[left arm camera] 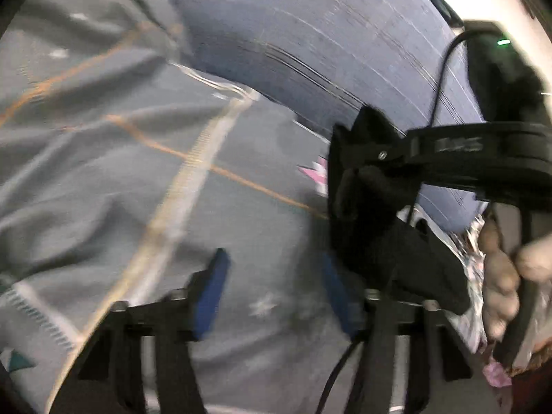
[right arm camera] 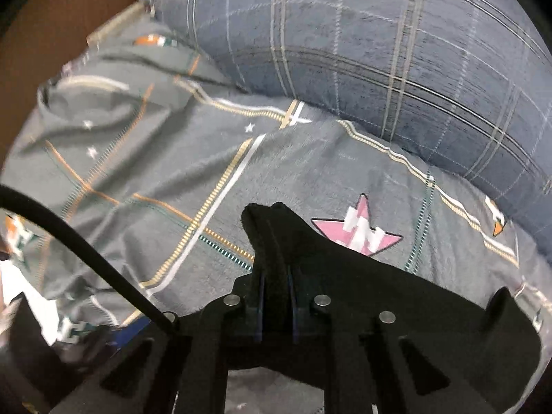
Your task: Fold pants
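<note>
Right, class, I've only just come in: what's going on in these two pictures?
A person with a handheld gripper in each hand is folding black pants on a bed with a grey patterned sheet and a blue plaid pillow behind. The right gripper is shut on a bunch of the black fabric, holding it above the sheet. The left gripper is open and holds nothing; its blue pads sit apart over the sheet, beside the right gripper and the cloth. The fold is not finished.
</note>
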Tool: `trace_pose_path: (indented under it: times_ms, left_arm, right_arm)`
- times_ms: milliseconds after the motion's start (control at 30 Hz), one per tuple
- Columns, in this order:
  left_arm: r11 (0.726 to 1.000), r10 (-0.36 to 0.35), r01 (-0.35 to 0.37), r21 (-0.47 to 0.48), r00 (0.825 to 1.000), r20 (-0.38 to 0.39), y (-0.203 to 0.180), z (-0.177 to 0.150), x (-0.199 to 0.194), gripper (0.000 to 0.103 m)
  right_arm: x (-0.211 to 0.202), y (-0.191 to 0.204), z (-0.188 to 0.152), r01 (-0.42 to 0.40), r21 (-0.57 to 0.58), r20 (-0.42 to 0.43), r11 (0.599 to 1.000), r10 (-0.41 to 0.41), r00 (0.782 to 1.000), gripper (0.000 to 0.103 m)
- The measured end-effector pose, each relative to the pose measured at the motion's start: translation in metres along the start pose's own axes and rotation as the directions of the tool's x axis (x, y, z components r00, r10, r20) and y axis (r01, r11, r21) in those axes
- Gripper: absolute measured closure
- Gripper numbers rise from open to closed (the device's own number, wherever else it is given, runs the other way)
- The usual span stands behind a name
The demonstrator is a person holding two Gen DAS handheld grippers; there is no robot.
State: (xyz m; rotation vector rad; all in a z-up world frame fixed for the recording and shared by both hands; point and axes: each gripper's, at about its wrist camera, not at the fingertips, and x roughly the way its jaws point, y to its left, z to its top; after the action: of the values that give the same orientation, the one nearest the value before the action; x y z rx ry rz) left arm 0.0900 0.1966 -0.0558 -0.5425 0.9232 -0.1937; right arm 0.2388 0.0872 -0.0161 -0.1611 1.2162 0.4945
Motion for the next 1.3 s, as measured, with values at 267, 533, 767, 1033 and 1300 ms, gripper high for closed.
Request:
trace_pose_path:
  times_ms: [267,533,767,1033,1300]
  left_arm:
    - [0.992,-0.063,0.07,0.107,0.996,-0.067,-0.085,0.004,0.03,0.085]
    - [0.996,-0.033,0.045,0.074,0.988,-0.152,-0.095,-0.02,0.037,0.077]
    - [0.995,0.035,-0.018,0.098,0.984,-0.174,-0.103,-0.02,0.041,0.074]
    - [0.984,0.052,-0.03,0.175,0.991,-0.124,-0.131,-0.001,0.042,0.066]
    - [0.967,0.1,-0.055,0.249,0.98,-0.172,-0.149,-0.013,0.086,0.061]
  right_arm:
    - [-0.055,-0.081,-0.034,-0.098,0.144,0.117,0.985,0.081,0.99,0.092]
    - [-0.059,-0.192,-0.101,-0.158,0.36,0.163,0.919,0.105,0.981,0.092]
    - [-0.038,-0.232,-0.146,-0.162,0.453,0.178,0.877,0.09,0.98,0.086]
    - [-0.097,-0.268,-0.177,-0.106,0.561,0.308,0.821,-0.088,0.947,0.066]
    - [-0.068,-0.259,-0.164,-0.63,0.518,0.492,0.579,0.401,0.773,0.066]
